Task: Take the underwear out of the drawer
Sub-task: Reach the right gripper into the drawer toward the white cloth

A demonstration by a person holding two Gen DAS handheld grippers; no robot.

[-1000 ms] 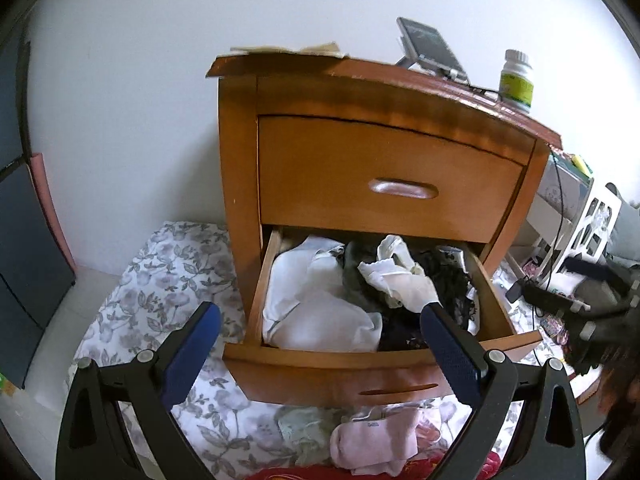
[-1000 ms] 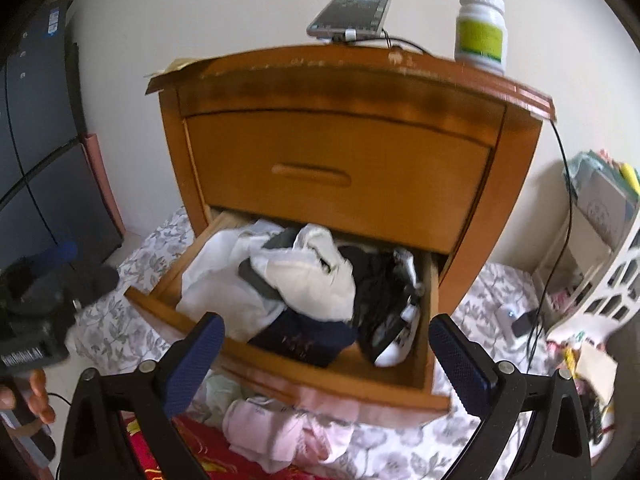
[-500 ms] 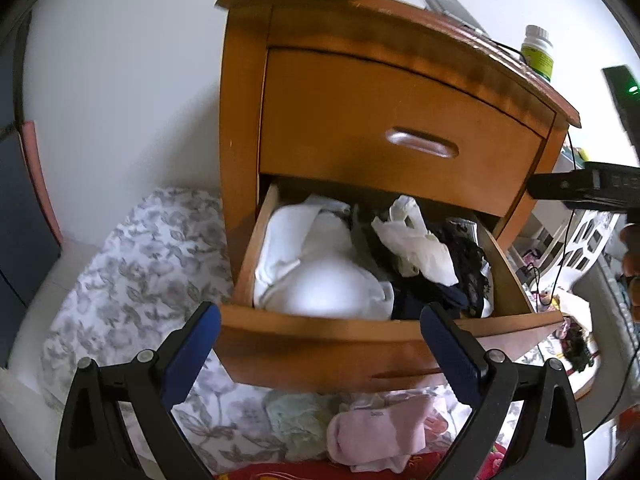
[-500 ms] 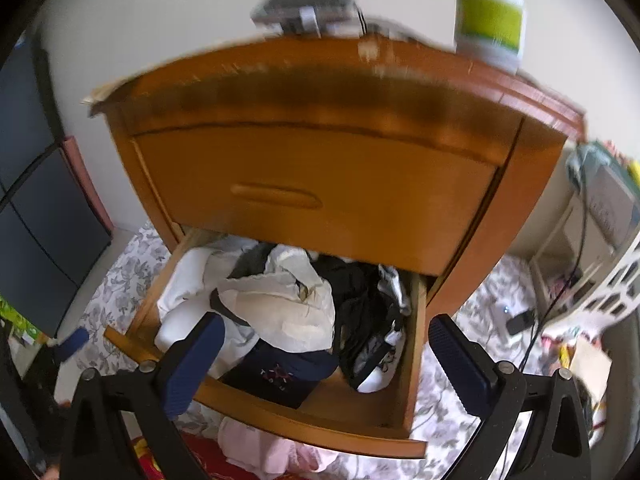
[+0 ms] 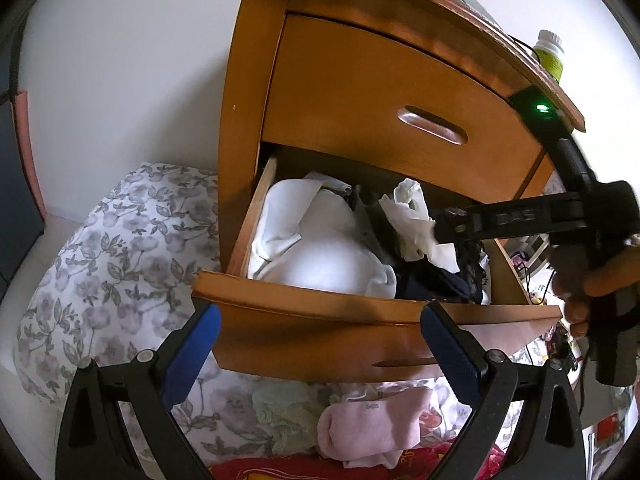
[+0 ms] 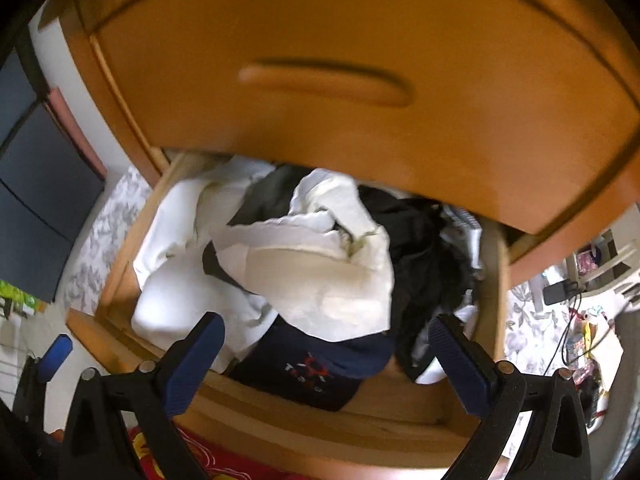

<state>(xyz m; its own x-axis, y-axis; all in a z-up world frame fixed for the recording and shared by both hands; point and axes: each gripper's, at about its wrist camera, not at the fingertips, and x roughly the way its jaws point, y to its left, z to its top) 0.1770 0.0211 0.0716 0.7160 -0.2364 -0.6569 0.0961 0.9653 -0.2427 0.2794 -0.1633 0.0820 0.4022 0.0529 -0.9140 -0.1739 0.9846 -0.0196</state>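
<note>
Underwear remains in the lower drawer [image 5: 360, 312] of the wooden nightstand [image 5: 236, 120], so the main step looks undone: the drawer is pulled open, but nothing is gripped yet. The right gripper [image 6: 324, 356] has its jaws spread wide and empty, poised over the drawer's front edge and aimed at the heap; in the left wrist view its black body reaches in over the drawer's right side, just above a crumpled white piece [image 5: 416, 224]. The left gripper [image 5: 320, 356] is also spread apart and empty, hanging in front of the drawer's front panel, well short of the clothes.

By count, the nightstand has two drawers, the upper drawer [image 5: 380, 96] shut. Inside the open one the garments are tangled, so an exact tally is not possible; at least four can be told apart: a large white garment [image 6: 180, 280] at the left, a cream garment [image 6: 320, 276] lying on top in the middle, a navy piece [image 6: 308, 368] with a small print near the front edge, and a black bundle [image 6: 424, 264] at the right. On the floral bedding [image 5: 120, 248] below the drawer lie one pink garment [image 5: 372, 424] and one pale green garment [image 5: 280, 408]. One bottle [image 5: 551, 54] stands on the nightstand's top, near its right edge.

Left to do, as I judge it: close on one piece and lift it clear of the drawer.
</note>
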